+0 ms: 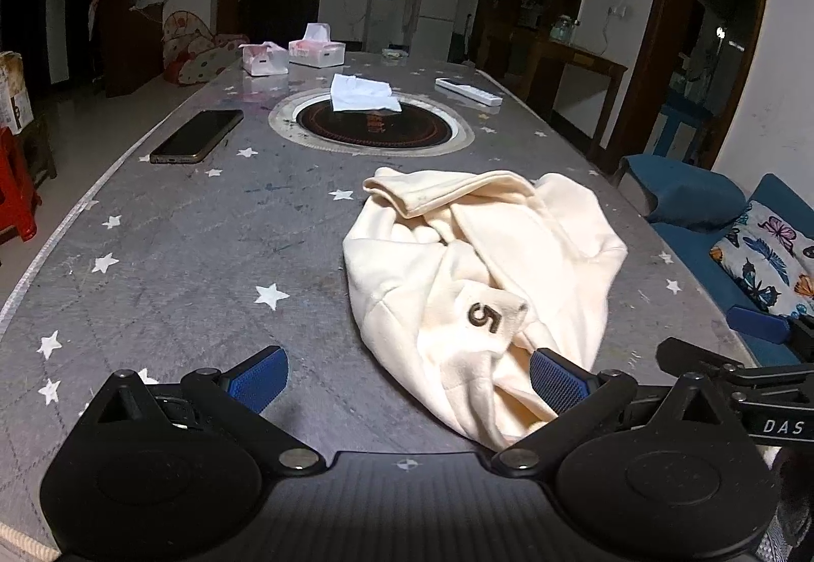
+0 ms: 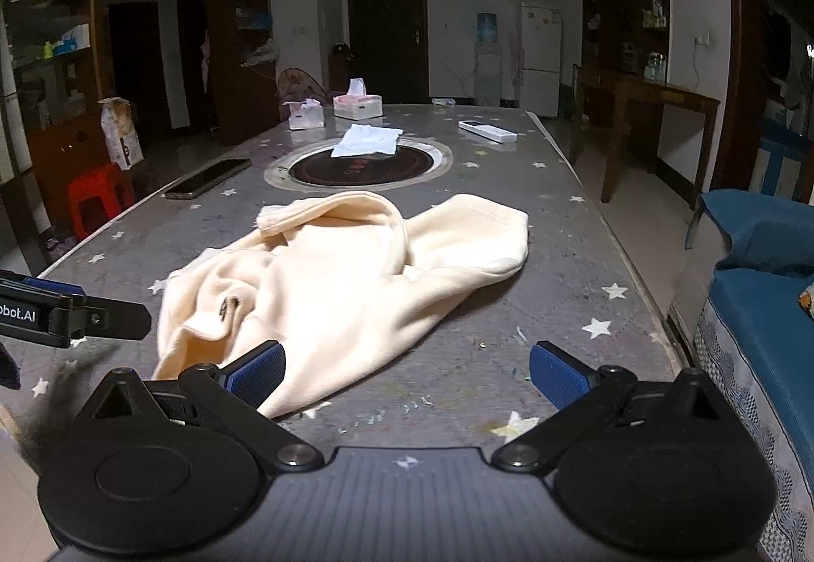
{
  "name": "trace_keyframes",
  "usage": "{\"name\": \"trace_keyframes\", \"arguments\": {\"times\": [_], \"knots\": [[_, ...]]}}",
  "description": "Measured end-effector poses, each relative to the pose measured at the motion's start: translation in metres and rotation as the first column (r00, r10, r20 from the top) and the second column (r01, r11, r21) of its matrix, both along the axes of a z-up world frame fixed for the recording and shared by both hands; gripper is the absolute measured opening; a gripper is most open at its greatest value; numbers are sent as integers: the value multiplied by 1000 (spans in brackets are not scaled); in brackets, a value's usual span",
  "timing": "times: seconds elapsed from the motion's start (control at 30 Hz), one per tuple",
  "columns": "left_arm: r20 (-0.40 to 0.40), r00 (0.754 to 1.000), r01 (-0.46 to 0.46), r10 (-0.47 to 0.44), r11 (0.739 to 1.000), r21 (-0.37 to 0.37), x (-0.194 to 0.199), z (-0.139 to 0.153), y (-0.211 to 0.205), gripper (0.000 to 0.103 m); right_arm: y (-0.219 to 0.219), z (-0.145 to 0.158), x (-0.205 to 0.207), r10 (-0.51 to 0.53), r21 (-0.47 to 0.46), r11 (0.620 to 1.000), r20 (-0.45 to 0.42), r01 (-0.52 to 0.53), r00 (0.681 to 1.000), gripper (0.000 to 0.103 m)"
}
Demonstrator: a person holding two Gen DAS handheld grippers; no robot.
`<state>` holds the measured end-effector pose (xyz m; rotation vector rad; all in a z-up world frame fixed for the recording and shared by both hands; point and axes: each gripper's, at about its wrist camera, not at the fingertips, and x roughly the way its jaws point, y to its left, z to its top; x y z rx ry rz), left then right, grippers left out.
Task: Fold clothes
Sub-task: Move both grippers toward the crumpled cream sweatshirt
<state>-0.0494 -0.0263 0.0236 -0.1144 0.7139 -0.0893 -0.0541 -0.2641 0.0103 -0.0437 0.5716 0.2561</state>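
The cream garment (image 1: 483, 277) lies crumpled in a heap on the near part of the grey table (image 1: 203, 256), nearer its right edge, with a cuffed sleeve folded over the top and a small tab bearing a "5" poking up from the middle. Neither tool has hold of it: the left gripper (image 1: 407, 378) stands wide open, its right pad against the heap's near edge, and the right gripper (image 2: 407, 378) is equally wide, its left pad just over the hem with bare table between the pads. Judging by the tangle, folding cannot start until the piece is spread flat, so the sensible move is to pinch two separate edges (a hem corner and a shoulder, say) and draw them apart low over the surface, not lift from the bunched centre. The cloth looks thick and soft, like fleece, holding rounded ridges, not sharp creases; the tabletop is smooth, star-printed and likely lets fabric slide easily.
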Motion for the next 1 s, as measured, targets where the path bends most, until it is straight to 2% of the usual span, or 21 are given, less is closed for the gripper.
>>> {"name": "trace_keyframes", "arguments": {"times": [0.47,1.0], "knots": [[-2,1000,18,-18,1000,-13,-15,1,-7,103,13,3,-16,31,-2,1000,4,-31,1000,103],[-13,1000,23,-23,999,-29,-9,0,-7,103,24,4,-17,49,-11,999,0,-49,999,103]]}}
